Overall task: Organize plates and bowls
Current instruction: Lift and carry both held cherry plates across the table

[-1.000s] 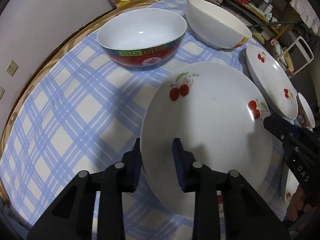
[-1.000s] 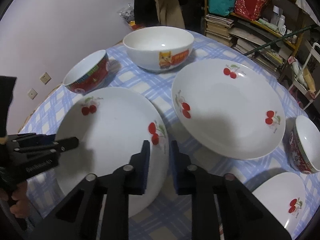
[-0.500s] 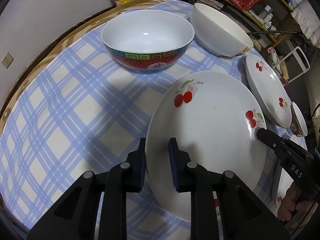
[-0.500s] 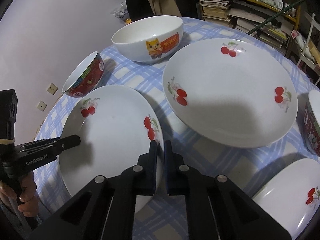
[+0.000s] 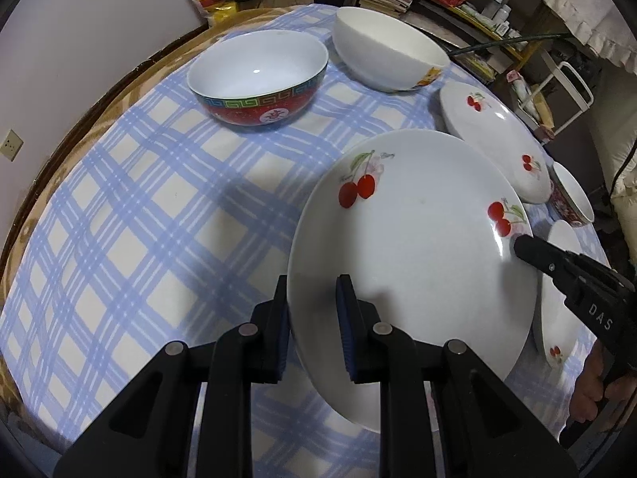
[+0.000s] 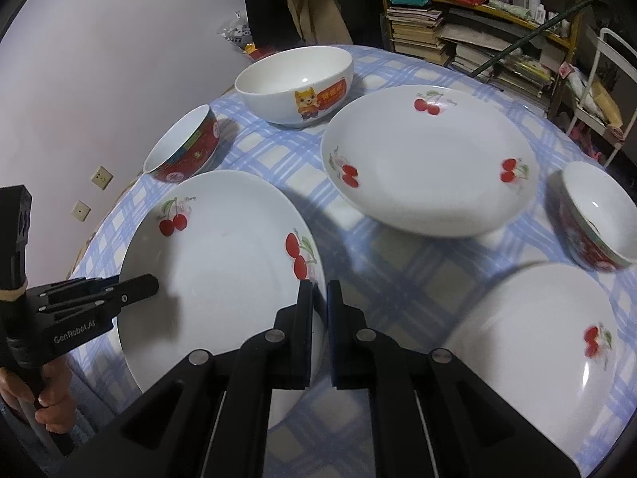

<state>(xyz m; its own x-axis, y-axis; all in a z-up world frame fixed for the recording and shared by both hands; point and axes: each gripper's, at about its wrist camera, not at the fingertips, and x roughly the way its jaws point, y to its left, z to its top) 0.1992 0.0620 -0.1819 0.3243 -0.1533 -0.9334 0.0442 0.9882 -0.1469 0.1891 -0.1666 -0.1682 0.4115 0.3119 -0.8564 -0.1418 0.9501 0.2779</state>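
We see a round table under a blue-and-white checked tablecloth [image 5: 131,215], set with crockery. Both grippers hold the same large white china plate printed with red cherries [image 5: 414,239], one on each side of it. The left gripper [image 5: 312,326] has its dark pads clamped on the plate's left rim, one pad under the rim and one on the plate's face. The right gripper [image 6: 319,318] pinches the opposite rim, close to a cherry pair; its jaws are nearly together with the thin edge between them. The plate looks tilted and seems to be off the cloth.

Behind it stands a red bowl with a patterned band and white inside [image 5: 258,83], and beside that a white bowl bearing a cartoon cat [image 6: 296,85]. To the right sits a second cherry plate [image 6: 430,167], well apart from the held one. Nearer the right edge are a small red bowl [image 6: 597,219] and a third cherry plate [image 6: 537,338]. A hand [image 6: 51,402] grips the left gripper's handle.
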